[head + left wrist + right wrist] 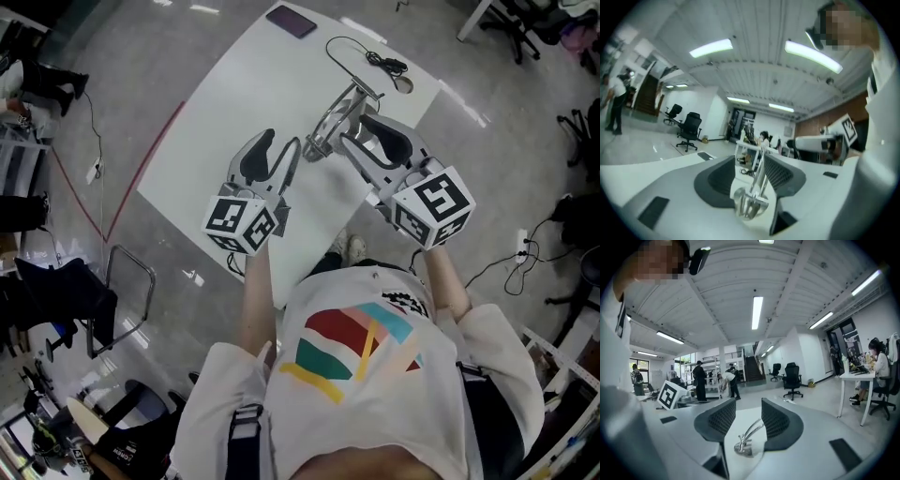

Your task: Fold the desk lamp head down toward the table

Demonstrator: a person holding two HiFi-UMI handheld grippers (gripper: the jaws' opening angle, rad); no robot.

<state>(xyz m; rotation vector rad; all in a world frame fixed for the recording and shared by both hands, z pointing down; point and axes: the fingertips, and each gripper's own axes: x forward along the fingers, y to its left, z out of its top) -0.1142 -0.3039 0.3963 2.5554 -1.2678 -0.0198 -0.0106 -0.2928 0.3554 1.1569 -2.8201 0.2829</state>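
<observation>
Lamp [330, 120] on the white table [234, 103], near its far edge, cable [370, 58] behind. Left gripper [284, 155] and right gripper [361, 131] flank it. Each has its jaws moderately apart, with the lamp's chrome arm [757, 185] [749, 432] standing unclamped between them.

The desk lamp [330, 122] stands on the table [225, 103], with the left gripper [284, 141] just left of it and the right gripper [356, 131] just right. Behind the lamp lies a cable [366, 54], and farther behind, at the table's corner, a flat slab [292, 20].
</observation>
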